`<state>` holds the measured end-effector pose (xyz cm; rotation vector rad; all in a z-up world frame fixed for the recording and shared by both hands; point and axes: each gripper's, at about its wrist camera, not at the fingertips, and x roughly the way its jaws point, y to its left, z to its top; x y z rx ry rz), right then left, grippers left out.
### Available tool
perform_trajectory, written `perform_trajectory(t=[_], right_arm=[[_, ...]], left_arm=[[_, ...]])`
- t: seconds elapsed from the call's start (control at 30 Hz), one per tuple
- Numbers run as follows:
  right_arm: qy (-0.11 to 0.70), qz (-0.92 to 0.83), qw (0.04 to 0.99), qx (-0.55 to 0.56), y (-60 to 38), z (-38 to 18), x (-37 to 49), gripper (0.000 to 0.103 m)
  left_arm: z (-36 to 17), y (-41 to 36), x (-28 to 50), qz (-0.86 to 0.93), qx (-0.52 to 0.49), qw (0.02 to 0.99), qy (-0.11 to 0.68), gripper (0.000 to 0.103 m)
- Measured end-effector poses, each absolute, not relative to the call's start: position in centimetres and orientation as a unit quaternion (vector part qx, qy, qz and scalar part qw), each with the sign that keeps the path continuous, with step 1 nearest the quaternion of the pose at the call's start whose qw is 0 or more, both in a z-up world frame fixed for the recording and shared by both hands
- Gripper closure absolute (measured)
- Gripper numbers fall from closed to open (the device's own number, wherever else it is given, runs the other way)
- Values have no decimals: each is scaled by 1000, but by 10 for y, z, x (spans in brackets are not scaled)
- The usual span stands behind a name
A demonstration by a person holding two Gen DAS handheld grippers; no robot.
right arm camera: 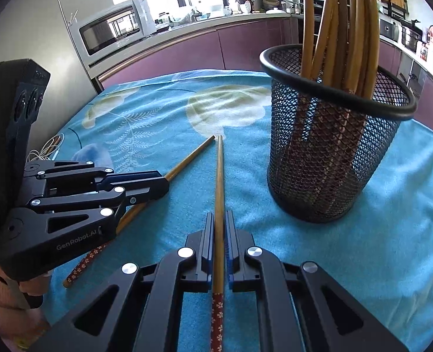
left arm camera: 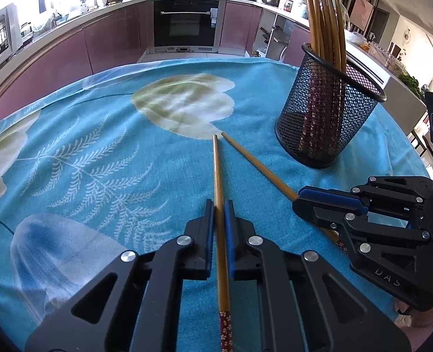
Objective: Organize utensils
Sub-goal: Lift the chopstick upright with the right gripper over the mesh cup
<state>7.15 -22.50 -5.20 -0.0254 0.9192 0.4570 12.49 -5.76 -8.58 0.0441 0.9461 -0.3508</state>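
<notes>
Two wooden chopsticks with red flowered ends lie on the blue flowered cloth (left arm camera: 105,135), tips close together. My left gripper (left arm camera: 218,205) is shut on one chopstick (left arm camera: 217,170). My right gripper (right arm camera: 219,215) is shut on the other chopstick (right arm camera: 219,170). In the left wrist view the right gripper (left arm camera: 300,198) sits to the right, over its chopstick (left arm camera: 254,158). In the right wrist view the left gripper (right arm camera: 165,183) sits to the left, over its chopstick (right arm camera: 187,160). A black mesh holder (left arm camera: 327,111) with several chopsticks stands upright at the right; it also shows in the right wrist view (right arm camera: 333,152).
The cloth (right arm camera: 392,205) covers a round table. Kitchen cabinets and an oven (left arm camera: 185,26) stand beyond the far edge. A microwave (right arm camera: 113,29) sits on the counter to the left. A white cord (right arm camera: 45,151) lies at the table's left edge.
</notes>
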Motion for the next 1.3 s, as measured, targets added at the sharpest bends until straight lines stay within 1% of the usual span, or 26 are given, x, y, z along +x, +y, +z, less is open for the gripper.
perform_trajectory(t=[0.4, 0.93, 1.3], right_arm=[[421, 240, 875, 18, -240, -36, 60, 97], [357, 261, 895, 57, -268, 9, 40, 97], [331, 259, 905, 67, -282, 25, 32, 97]], left_arm=[[-75, -53, 116, -176, 5, 878, 444, 95], [-25, -52, 94, -228, -30, 888, 397, 96], [-9, -55, 87, -245, -40, 892, 378, 96]])
